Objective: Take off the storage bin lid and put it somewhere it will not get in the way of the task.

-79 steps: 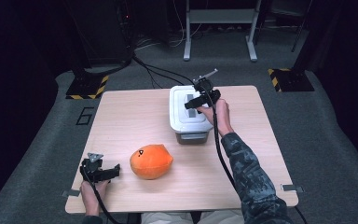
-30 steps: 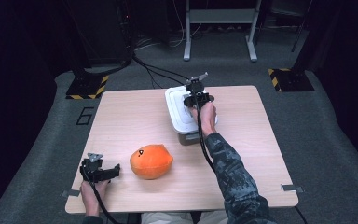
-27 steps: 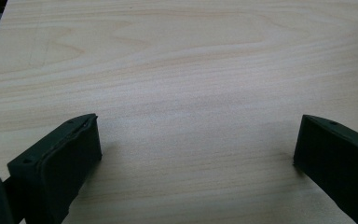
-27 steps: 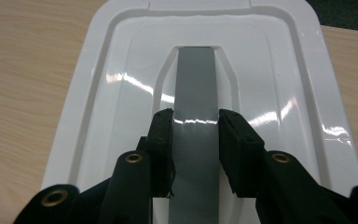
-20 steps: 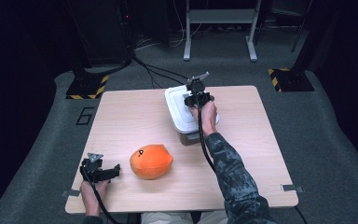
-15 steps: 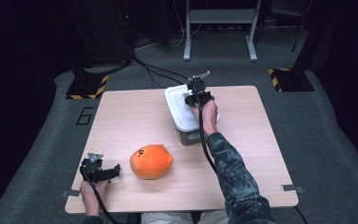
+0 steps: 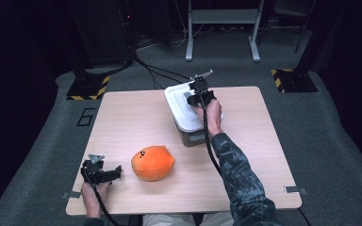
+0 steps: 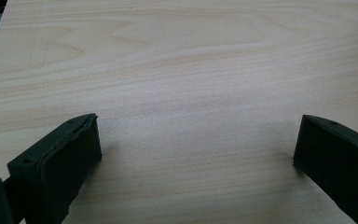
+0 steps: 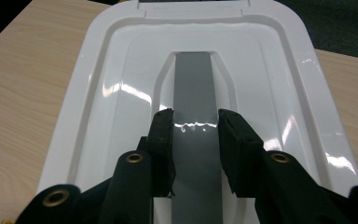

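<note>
- Currently, your right gripper (image 9: 195,122) has its jaws clamped on the grey handle (image 9: 194,84) of the white lid (image 7: 185,106).
- Your left gripper (image 7: 107,173), jaws wide and empty, rests well apart from the lid, beside the orange plush toy (image 7: 152,163) on the worktop (image 7: 132,117).

A large digit 6 (image 7: 86,116) is marked in dark outline on the grey floor (image 7: 52,136), just beside the left edge of the surface (image 7: 136,117). No other writing, label or brand can be read on anything else.
</note>
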Available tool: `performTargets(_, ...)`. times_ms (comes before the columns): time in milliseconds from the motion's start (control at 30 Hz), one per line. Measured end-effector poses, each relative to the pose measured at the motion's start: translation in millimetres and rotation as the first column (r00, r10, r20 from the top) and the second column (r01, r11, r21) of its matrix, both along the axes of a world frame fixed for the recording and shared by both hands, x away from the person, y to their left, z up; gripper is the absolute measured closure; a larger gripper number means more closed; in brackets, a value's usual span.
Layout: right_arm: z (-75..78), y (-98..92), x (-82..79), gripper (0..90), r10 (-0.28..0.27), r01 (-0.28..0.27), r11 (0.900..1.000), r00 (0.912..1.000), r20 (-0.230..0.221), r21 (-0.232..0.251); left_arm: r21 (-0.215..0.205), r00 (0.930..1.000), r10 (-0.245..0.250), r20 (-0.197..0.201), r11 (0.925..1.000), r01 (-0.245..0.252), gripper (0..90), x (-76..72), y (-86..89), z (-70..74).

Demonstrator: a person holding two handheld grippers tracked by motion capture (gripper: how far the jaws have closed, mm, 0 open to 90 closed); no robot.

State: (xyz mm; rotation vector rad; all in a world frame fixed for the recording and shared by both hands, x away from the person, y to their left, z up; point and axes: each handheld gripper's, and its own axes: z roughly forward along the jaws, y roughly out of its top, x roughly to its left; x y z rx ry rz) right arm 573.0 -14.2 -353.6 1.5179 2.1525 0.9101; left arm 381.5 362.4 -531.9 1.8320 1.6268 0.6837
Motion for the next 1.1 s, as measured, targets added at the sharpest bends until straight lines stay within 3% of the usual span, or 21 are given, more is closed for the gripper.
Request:
performTargets(367,8.8,-7.0,-4.9,66.8,0.035,-0.034,0.999,0.9984,0.044,-0.004,0.001,1.0000,-0.001,0.000,1.0000,0.001,0.4,0.0,0.0,0.0)
performTargets(1100,25.8,-40.2,-13.0,66.8,0.010,-0.010,1.000,0.9962,0.087,0.003,0.000,1.0000,0.000,0.000,1.0000,0.000,0.4,0.0,0.0,0.0)
